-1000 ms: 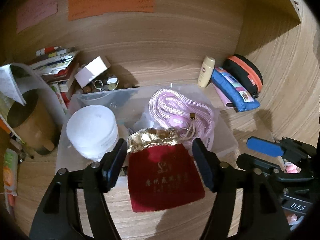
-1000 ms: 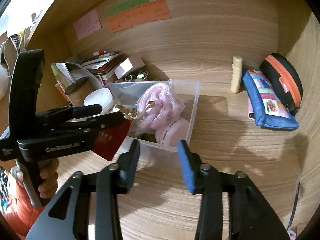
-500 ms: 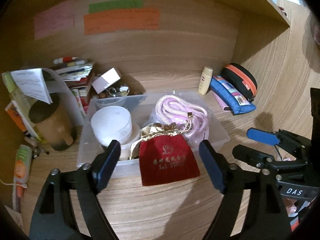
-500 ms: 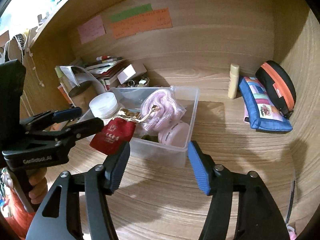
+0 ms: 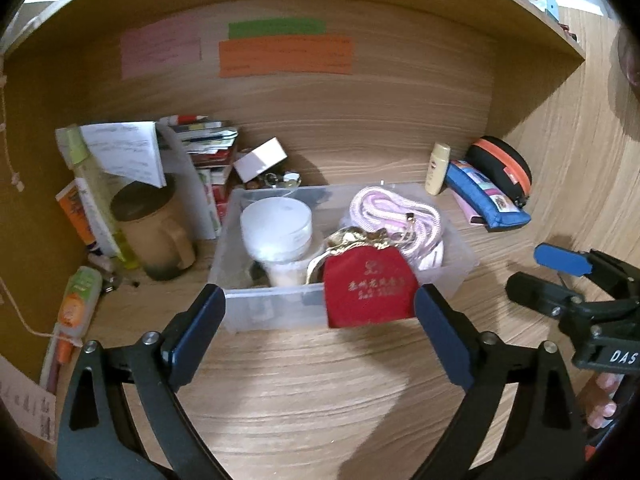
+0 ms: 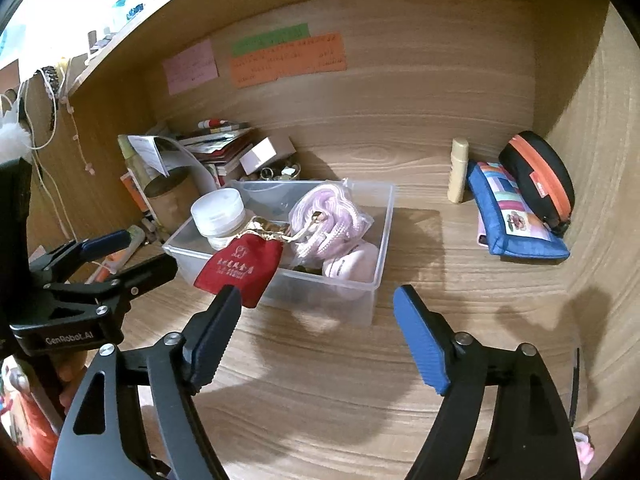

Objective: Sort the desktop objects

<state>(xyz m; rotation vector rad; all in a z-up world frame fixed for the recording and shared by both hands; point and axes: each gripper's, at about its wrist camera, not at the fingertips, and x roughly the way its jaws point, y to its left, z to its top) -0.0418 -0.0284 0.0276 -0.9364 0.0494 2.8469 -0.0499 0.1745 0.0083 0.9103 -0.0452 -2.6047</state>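
Having just been opening, both jaws of the left hand-held gripper (image 5: 320, 332) stand spread and empty, drawn back from the red pouch (image 5: 370, 294), which is left draped over the front wall of the clear bin (image 5: 276, 308). The right hand-held gripper (image 6: 316, 328) is likewise spread over bare surface (image 6: 320, 392); farther right, open room is seen before the blue case (image 6: 520, 220).
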